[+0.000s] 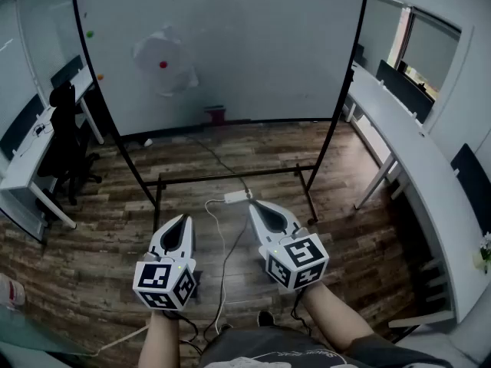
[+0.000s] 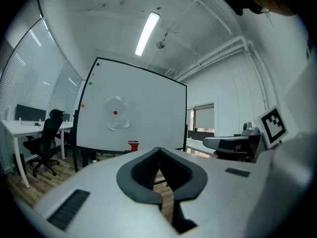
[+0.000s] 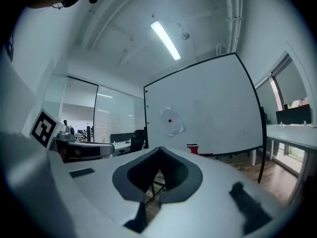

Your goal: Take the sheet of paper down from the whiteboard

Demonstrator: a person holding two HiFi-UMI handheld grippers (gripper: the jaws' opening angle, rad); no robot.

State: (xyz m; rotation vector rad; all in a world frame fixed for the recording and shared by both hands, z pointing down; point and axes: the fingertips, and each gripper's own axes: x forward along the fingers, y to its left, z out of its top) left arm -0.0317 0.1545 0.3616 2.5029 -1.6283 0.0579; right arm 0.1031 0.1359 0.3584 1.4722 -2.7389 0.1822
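A crumpled white sheet of paper (image 1: 164,61) hangs on the whiteboard (image 1: 261,44), pinned by a red magnet (image 1: 163,64). The same sheet of paper (image 2: 117,114) shows small and far off in the left gripper view, and the sheet of paper (image 3: 171,121) likewise in the right gripper view. My left gripper (image 1: 184,219) and right gripper (image 1: 253,204) are held side by side well short of the board, both pointing at it. Both are shut with nothing between the jaws.
A red eraser (image 1: 215,114) sits on the board's tray. The board's black stand (image 1: 230,176) and a white power strip (image 1: 236,197) with cables lie on the wood floor ahead. White desks (image 1: 414,152) run along the right; a desk and black chair (image 1: 67,140) stand left.
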